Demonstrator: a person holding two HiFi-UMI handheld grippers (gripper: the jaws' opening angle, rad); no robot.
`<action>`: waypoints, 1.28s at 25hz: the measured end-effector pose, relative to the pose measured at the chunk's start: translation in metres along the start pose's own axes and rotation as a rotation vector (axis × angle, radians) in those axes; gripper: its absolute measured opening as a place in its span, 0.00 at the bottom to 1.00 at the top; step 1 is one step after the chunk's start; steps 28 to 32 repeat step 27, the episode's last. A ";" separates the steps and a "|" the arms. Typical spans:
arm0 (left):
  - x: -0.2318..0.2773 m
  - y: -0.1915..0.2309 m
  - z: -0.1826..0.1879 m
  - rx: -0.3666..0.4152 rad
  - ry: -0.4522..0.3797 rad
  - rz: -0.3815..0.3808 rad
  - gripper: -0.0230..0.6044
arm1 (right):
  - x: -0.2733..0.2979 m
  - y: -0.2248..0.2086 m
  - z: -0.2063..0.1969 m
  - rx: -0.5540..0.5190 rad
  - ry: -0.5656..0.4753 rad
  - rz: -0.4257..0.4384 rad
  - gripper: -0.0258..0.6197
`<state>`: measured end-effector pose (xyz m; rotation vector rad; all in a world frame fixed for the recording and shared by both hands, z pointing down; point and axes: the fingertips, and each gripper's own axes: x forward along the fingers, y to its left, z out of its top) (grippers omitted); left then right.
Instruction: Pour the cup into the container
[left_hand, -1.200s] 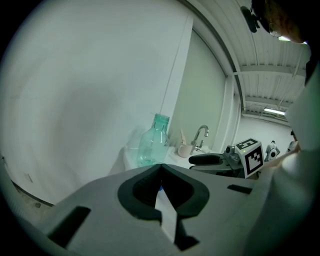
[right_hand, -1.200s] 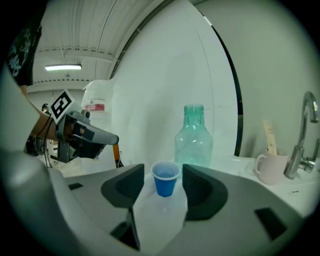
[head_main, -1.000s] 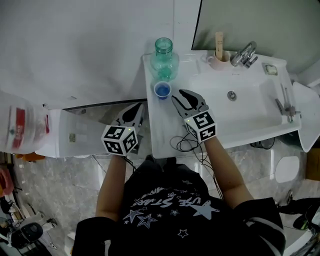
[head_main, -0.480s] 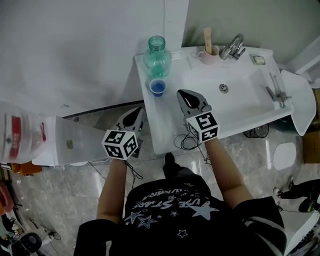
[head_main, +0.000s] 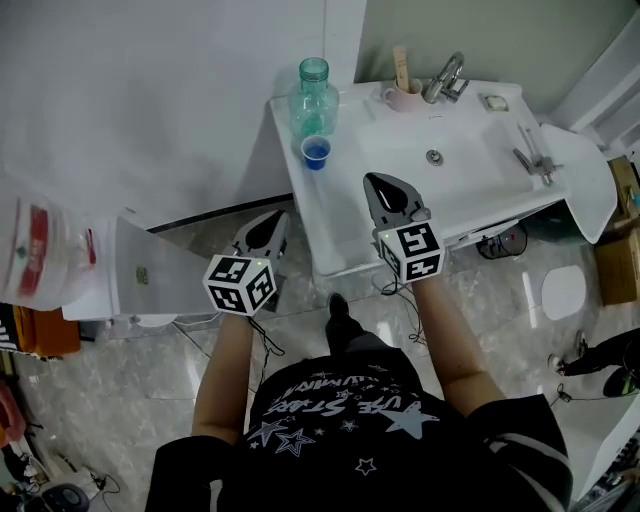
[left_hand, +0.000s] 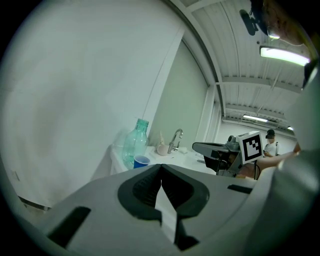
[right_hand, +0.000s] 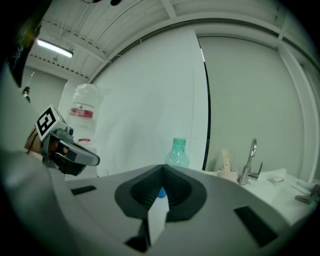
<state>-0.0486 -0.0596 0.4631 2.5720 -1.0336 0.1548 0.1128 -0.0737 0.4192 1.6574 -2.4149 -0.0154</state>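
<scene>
Jaws of both grippers are pressed together with nothing between them. Left of centre, the left gripper (head_main: 277, 216) hangs over the floor beside a white desk (head_main: 330, 225) with a basin. At centre, the right gripper (head_main: 378, 182) is above the desk's near part, pointing toward the top of the frame. A small blue cup (head_main: 315, 152) stands upright at the desk's upper left, well apart from both grippers and just below a green bottle (head_main: 313, 92). A tap (head_main: 445, 75) stands at the top, right of the bottle.

Black short-sleeve tee (head_main: 340, 420) w/ white stars & lettering, white stripes on rt sleeve (head_main: 525, 447).
</scene>
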 end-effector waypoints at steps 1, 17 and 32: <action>-0.006 -0.004 -0.001 0.002 -0.003 -0.006 0.06 | -0.008 0.002 0.000 -0.009 0.003 -0.013 0.05; -0.104 -0.063 -0.036 0.001 -0.011 -0.070 0.06 | -0.129 0.069 -0.009 0.005 0.036 -0.106 0.05; -0.145 -0.111 -0.057 0.017 0.007 -0.121 0.06 | -0.200 0.102 -0.018 0.033 0.040 -0.134 0.05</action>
